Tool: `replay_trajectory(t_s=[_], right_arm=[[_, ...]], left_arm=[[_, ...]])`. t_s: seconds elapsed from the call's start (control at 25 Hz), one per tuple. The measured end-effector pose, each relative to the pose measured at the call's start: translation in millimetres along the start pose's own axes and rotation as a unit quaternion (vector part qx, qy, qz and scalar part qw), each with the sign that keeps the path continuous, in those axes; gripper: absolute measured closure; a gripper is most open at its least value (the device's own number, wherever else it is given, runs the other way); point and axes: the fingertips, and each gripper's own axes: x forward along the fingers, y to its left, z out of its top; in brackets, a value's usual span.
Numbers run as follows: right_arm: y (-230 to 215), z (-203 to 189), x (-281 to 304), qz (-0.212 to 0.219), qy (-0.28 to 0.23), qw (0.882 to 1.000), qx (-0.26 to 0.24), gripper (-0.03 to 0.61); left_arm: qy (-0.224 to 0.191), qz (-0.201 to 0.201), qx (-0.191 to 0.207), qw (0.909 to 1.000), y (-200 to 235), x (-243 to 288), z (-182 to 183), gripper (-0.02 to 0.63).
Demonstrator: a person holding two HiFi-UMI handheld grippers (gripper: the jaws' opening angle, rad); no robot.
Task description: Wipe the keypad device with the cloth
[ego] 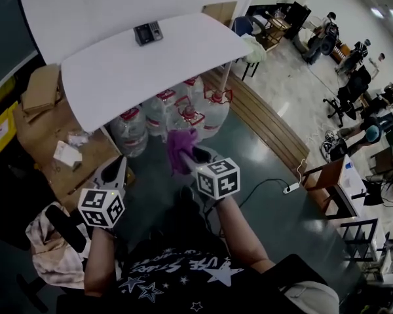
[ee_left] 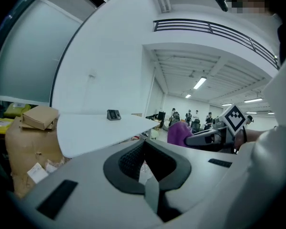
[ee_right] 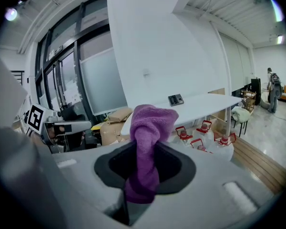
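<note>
Right now the person is standing back from the table (ego: pixel 137 77), holding both grippers low in front of the body. The right gripper (ee_right: pixel 144 168) is pinching the cloth (ee_right: pixel 151 125): its jaws are closing on the purple fabric, which is bunching up above them in a rounded lump and trailing down between them. The left gripper (ee_left: pixel 145 171) is carrying nothing, and its jaws are sitting pressed together, with only the dark pads showing around the seam. In the head view it is hanging to the left of the right gripper and a little nearer the body, the two well apart and neither touching anything else.

The keypad (ego: pixel 148 33) is lying on the far part of the white tabletop, near the wall edge, well apart from both grippers and from the cloth. It is a small dark unit, and nothing else is sitting on the table around it. Both gripper views are looking across at it from below table height.

Under the table several clear jugs (ego: pixel 183 110) with red caps are standing close together on the floor. To the left, cardboard boxes (ego: pixel 42 87) are piling up beside the table. A power strip (ego: pixel 291 188) with its cable is lying on the dark floor to the right. Further off, people (ego: pixel 354 57) are sitting and standing among chairs and desks across the pale floor.
</note>
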Motion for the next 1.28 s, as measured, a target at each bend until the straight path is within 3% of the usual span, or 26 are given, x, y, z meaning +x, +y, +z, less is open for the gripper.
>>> replay_trajectory(t_s=[0.64,1.28], right_arm=[[-127.3,66.3,77.4,0.033,0.013,0.999,0.017,0.480],[-221.3,113.7,106.3,0.080,0.011,0.997,-0.003,0.479]], left_arm=[[0.021,0.047,-0.022,0.9984,19.1,133.3,40.1,0.606],[0.003,0.092,-0.017,0.9956,2.6,225.1,73.0,0.606]])
